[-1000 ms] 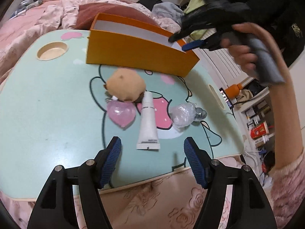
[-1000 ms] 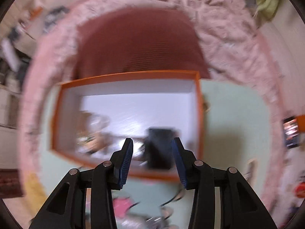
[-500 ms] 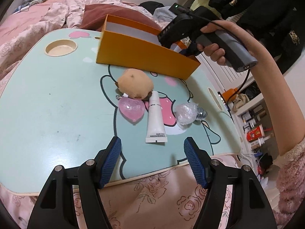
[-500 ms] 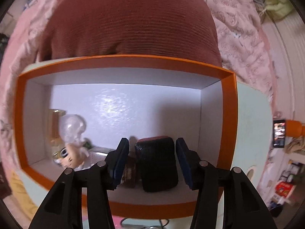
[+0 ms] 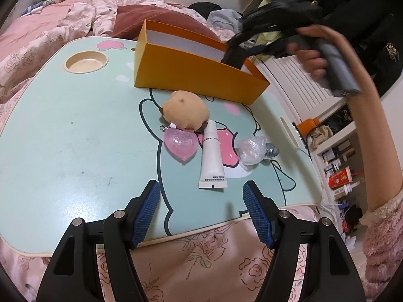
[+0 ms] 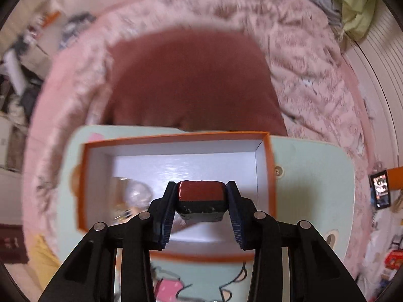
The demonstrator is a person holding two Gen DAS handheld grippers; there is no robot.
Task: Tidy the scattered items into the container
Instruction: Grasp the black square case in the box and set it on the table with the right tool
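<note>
Right hand-held gripper (image 6: pixel 201 198) clamped on black-and-red block (image 6: pixel 200 197), above orange box (image 6: pixel 176 148) mid-frame; blurred figurine (image 6: pixel 131 198) inside. Left hand-held gripper (image 5: pixel 201 211) spread wide, low over surface (image 5: pixel 63 138).

1 box (image 5: pixel 196 75), 1 plush (image 5: pixel 185 113), 1 tube (image 5: pixel 212 159), 1 pink heart (image 5: pixel 180 143), 1 clear wrap ball (image 5: pixel 252 147), 1 black case (image 6: pixel 200 200)

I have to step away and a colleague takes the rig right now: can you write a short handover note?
Right gripper: shut on the black and red block, above the orange box.
Left gripper: open, holding nothing, near the table's front edge.
Done: a few small items lie in the box.
Left: plush toy, pink heart, white tube, clear wrapped item.
</note>
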